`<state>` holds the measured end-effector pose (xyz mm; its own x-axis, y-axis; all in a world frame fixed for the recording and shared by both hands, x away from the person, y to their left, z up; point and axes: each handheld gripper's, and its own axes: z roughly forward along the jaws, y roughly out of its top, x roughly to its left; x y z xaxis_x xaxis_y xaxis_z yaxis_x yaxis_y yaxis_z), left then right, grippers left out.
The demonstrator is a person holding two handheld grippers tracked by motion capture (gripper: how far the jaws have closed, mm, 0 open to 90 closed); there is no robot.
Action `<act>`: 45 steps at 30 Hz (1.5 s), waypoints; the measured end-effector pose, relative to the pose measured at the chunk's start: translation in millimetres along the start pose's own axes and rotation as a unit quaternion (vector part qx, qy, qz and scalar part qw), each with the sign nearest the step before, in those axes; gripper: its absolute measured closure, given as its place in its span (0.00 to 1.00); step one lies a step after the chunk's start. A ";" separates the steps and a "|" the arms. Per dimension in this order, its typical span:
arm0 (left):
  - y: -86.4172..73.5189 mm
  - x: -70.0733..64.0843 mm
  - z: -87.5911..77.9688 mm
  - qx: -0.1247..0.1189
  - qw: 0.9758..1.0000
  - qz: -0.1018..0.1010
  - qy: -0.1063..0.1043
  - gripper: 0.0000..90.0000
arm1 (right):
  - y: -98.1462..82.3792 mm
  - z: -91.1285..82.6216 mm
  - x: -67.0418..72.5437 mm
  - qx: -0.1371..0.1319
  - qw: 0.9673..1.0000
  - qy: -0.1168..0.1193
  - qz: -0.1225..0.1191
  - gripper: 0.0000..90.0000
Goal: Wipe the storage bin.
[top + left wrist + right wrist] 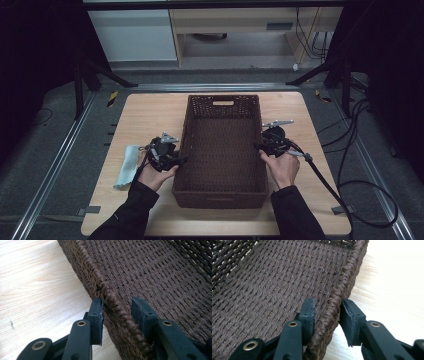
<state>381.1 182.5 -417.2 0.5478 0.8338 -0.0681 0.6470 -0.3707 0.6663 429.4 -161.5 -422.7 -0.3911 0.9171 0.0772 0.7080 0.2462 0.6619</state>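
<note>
A dark brown woven basket [223, 96] stands lengthwise in the middle of the light wooden table [145, 117], with nothing in it. My left gripper [181, 160] straddles the basket's left rim [110, 293]. Its outer pad lies against the weave and a gap shows at the inner pad, so the left gripper [117, 315] is open. My right gripper [260, 146] sits over the right rim [342, 280], and the right gripper [327, 315] has a pad against each side of the rim. A hand holds each gripper from the near side.
A pale blue folded cloth [128, 166] lies on the table to the left of my left hand. Black cables [350, 165] trail off the table's right side. Dark stands [80, 80] rise at the far corners, and metal rails [55, 165] run beside the table.
</note>
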 end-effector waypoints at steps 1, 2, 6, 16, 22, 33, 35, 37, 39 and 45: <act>0.2 0.0 0.0 0.000 1.000 0.003 0.000 0.68 | 0.1 0.0 0.0 -0.001 1.000 -0.002 -0.001 0.73; 0.4 0.2 -0.2 0.000 1.000 0.003 -0.004 0.67 | 0.2 0.0 -0.1 -0.002 1.000 -0.004 -0.002 0.74; 1.4 2.0 -0.9 0.001 1.000 -0.004 -0.020 0.62 | -0.3 -0.7 1.3 -0.004 1.000 -0.012 -0.001 0.76; 9.5 8.3 -27.3 -0.050 0.999 -0.009 -0.017 0.54 | -0.4 -3.8 3.0 -0.002 1.000 -0.024 0.001 0.79; 5.7 24.5 -38.1 -0.063 0.998 -0.020 -0.008 0.53 | -0.2 -4.0 2.7 -0.001 1.000 -0.025 0.002 0.80; -21.6 61.8 -46.9 -0.049 0.997 -0.040 0.034 0.51 | -2.8 -8.5 0.0 0.007 0.999 -0.033 -0.006 0.80; -26.0 69.4 -50.4 -0.048 0.997 -0.047 0.041 0.51 | -3.9 -9.7 -0.1 0.008 0.999 -0.034 -0.006 0.80; -29.8 77.2 -52.8 -0.043 0.996 -0.054 0.051 0.51 | -5.0 -10.7 -0.7 0.008 0.999 -0.035 -0.007 0.80; -33.4 85.1 -55.2 -0.041 0.995 -0.061 0.062 0.50 | -6.6 -11.3 -1.6 0.003 1.000 -0.031 -0.004 0.79; -47.6 110.7 -60.5 -0.031 0.991 -0.076 0.103 0.48 | -8.1 -11.5 -5.1 -0.005 1.000 -0.019 -0.002 0.75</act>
<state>378.8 317.2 -411.6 0.3213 0.9467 -0.0224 0.6763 -0.2129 0.7052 419.0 -171.7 -419.9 -0.3716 0.9272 0.0470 0.7007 0.2469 0.6693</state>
